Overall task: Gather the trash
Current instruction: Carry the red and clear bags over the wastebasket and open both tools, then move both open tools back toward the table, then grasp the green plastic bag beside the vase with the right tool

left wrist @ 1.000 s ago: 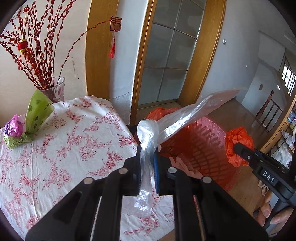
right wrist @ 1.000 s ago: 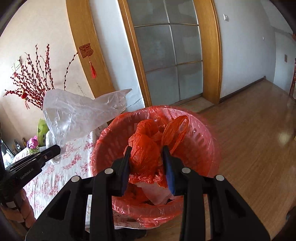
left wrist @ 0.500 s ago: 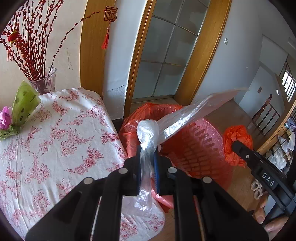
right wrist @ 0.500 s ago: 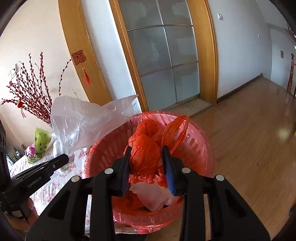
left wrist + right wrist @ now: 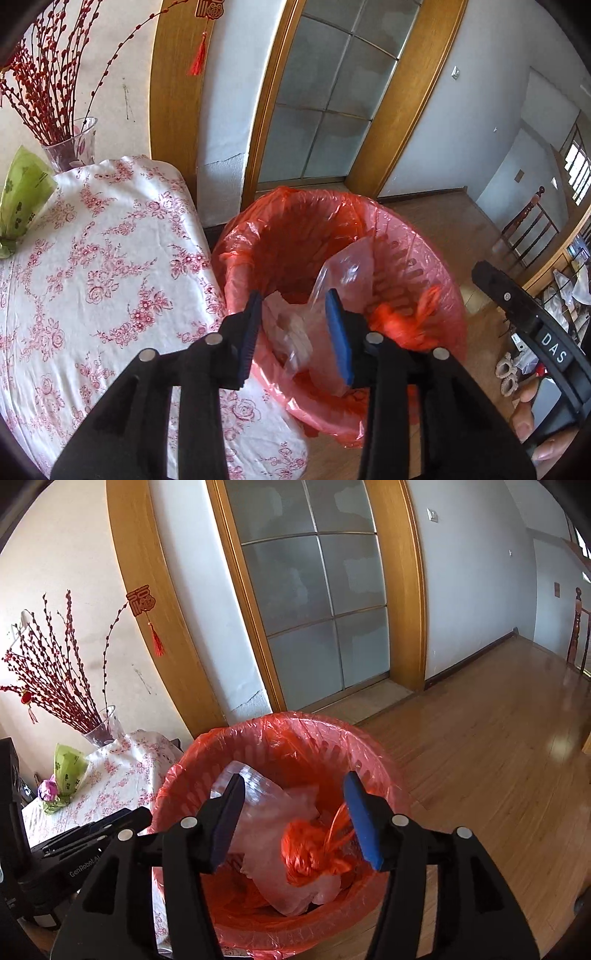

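A red slotted bin lined with a red bag (image 5: 258,206) (image 5: 295,720) stands on the wooden floor beside the table. My left gripper (image 5: 295,332) hovers over its near rim with its jaws opening; a clear plastic bag (image 5: 343,273) hangs loose between them, dropping into the bin, no pad pressing on it. My right gripper (image 5: 295,812) is above the bin too, jaws opening. A crumpled red bag (image 5: 314,853) lies below it, free, on the pale trash inside. The clear plastic bag (image 5: 258,786) shows behind the right gripper's left finger.
A table with a floral cloth (image 5: 92,258) stands left of the bin, bearing a glass vase of red branches (image 5: 70,144), a green wrapper (image 5: 26,192) and a purple wrapper (image 5: 48,790). A frosted glass door (image 5: 317,609) is behind. Wooden floor (image 5: 498,757) stretches right.
Both grippers went from shut to open. The clear bag left the left jaws and the red bag left the right jaws; both dropped into the bin. The left gripper moved closer over the bin.
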The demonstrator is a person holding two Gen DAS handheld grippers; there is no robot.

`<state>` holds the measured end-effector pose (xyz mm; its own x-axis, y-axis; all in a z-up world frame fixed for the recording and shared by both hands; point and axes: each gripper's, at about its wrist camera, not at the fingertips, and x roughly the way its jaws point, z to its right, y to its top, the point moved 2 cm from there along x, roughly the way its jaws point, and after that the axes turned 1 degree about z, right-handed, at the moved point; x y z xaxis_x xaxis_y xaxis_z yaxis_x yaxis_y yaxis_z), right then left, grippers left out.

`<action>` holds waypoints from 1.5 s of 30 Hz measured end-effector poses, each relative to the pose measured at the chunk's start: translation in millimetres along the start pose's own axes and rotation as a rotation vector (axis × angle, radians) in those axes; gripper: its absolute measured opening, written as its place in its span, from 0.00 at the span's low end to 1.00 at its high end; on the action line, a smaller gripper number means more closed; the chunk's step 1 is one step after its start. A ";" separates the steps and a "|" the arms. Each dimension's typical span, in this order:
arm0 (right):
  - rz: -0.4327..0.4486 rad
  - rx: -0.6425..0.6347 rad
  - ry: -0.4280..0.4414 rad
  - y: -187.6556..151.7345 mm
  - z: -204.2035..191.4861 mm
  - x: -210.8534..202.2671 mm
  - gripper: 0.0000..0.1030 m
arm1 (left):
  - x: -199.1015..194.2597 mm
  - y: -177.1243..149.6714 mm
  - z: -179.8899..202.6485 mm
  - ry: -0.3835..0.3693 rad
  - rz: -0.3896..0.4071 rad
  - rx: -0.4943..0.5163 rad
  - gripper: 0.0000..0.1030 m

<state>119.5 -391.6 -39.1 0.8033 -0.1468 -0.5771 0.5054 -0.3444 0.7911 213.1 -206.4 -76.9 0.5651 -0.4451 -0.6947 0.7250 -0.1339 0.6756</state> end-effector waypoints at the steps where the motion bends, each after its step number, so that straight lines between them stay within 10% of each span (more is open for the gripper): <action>1: -0.003 0.004 -0.002 -1.6 2.1 0.0 0.55 | -1.0 -0.4 -3.9 0.005 0.002 -0.003 0.36; 21: -0.007 -0.176 0.061 -17.0 -69.3 -2.2 0.55 | -86.4 -18.4 -110.8 0.251 0.176 -0.043 0.47; 45: -0.098 -0.399 0.357 -58.9 -334.2 53.4 0.54 | -186.5 -47.2 -302.0 0.606 0.318 -0.268 0.56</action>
<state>237.9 -69.3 -48.9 0.7687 0.2161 -0.6020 0.6075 0.0480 0.7929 192.4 150.3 -53.9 0.8261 0.1521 -0.5426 0.5175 0.1759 0.8374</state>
